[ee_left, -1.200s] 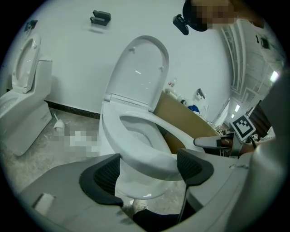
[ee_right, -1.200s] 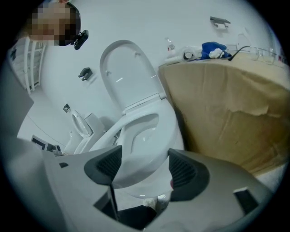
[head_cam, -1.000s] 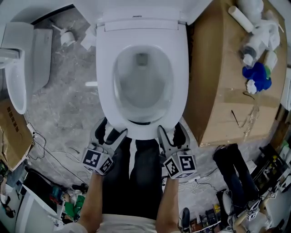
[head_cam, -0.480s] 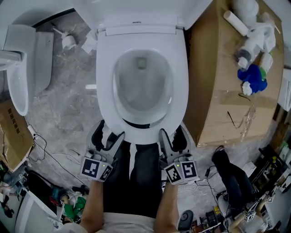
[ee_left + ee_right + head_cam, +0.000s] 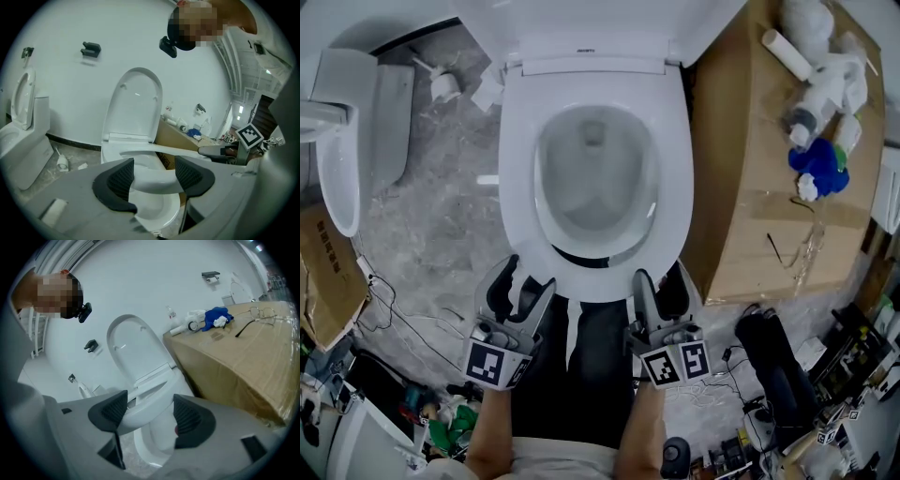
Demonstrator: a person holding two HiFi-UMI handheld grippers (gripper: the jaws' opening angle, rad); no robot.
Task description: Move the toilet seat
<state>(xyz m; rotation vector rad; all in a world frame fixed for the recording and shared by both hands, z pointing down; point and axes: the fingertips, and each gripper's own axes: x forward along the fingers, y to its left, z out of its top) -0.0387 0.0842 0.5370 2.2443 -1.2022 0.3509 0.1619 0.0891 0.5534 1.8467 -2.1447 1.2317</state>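
Two grippers, one toilet seat between them. Left gripper: jaws apart and clamping nothing, though they have just been closing. The front rim of the white oval plastic toilet seat crosses the gap just past the pad tips, with both ribbed pad faces showing bare. Right gripper: jaws spread wide, also released, and the same rim runs across their gap. From the head view, the fingers of both grippers reach the seat's near edge, left gripper at the near-left curve and right gripper at the near-right, their tips tucked beneath it. Seat: a single glossy, unmarked ring. It is tilted, with the near end lifted clear of the white ceramic bowl and the far end at the hinge. One white lid stands upright behind it against the white wall. One second white toilet stands far left on the mottled grey floor. One large brown cardboard box sits just right of the bowl. On the box are one blue cloth, one pair of thin-framed spectacles and a cluster of white bottles, number unclear. The person's dark trousers are near, between the two grippers.
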